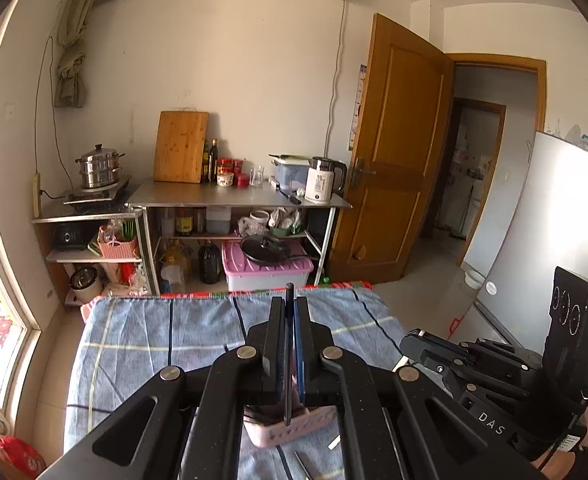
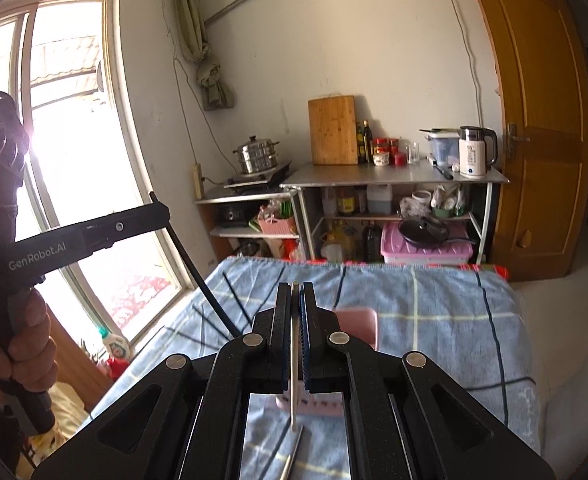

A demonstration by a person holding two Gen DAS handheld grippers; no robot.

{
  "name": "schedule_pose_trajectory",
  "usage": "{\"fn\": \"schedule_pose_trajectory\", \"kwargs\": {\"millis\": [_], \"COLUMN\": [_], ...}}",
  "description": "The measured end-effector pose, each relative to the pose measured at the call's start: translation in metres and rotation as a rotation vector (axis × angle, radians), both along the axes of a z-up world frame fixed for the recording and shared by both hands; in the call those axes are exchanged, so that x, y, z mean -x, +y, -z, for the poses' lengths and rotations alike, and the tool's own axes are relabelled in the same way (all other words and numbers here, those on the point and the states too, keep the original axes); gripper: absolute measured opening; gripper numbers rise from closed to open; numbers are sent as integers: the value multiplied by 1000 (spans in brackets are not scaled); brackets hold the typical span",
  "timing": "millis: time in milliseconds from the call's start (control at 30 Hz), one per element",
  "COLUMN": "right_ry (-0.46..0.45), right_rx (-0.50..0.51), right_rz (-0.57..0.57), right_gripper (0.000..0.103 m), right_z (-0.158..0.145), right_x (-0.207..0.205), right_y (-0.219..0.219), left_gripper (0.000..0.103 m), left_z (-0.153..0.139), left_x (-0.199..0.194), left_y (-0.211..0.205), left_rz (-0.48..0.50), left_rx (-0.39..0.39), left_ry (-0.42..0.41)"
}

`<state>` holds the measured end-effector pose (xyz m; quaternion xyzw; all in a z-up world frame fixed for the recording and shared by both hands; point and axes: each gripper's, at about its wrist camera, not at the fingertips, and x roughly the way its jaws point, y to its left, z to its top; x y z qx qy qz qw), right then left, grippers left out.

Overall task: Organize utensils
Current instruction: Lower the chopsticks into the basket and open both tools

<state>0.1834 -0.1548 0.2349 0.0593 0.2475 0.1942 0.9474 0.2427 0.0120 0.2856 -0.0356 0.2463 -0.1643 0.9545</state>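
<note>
My left gripper (image 1: pixel 289 304) is shut on a black chopstick (image 1: pixel 288 380); the stick pokes out above the fingertips and hangs down toward a pink utensil holder (image 1: pixel 294 430) on the blue checked cloth (image 1: pixel 173 340). My right gripper (image 2: pixel 295 288) is shut on a pale chopstick (image 2: pixel 293 384), held over the same pink holder (image 2: pixel 356 322). The right wrist view has the left gripper (image 2: pixel 159 210) at the left, with its black chopstick (image 2: pixel 199 276) slanting down. Several black chopsticks (image 2: pixel 213 320) lie on the cloth (image 2: pixel 434 320). A metal utensil (image 2: pixel 291 454) lies at the near edge.
A steel shelf unit (image 1: pixel 237 196) with a kettle, jars and a cutting board stands beyond the table's far edge. An open wooden door (image 1: pixel 398 152) and a fridge (image 1: pixel 546 216) are to the right. A window (image 2: pixel 73 140) is on the left. A hand (image 2: pixel 25 344) grips the left handle.
</note>
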Motion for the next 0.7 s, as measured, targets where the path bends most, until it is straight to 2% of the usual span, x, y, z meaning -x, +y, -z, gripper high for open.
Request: {"fn": "schedule_pose_trajectory", "kwargs": {"millis": [167, 367, 533, 700], "right_ry": [-25, -49, -64, -38], "right_rx": [-7, -12, -14, -4], "right_rz": [11, 19, 18, 17], "right_gripper": [4, 4, 4, 4], "right_z": [-8, -5, 4, 22], "right_x": [-14, -29, -39, -42], "right_y": [4, 10, 17, 20], "left_gripper": [4, 4, 4, 4], "left_z": [0, 16, 33, 54], "left_x": [-17, -34, -42, -49], "left_y": [1, 2, 6, 8], "left_rz": [-9, -15, -16, -10], "left_rx": [-4, -10, 2, 6], "left_ry": [-11, 7, 30, 60]}}
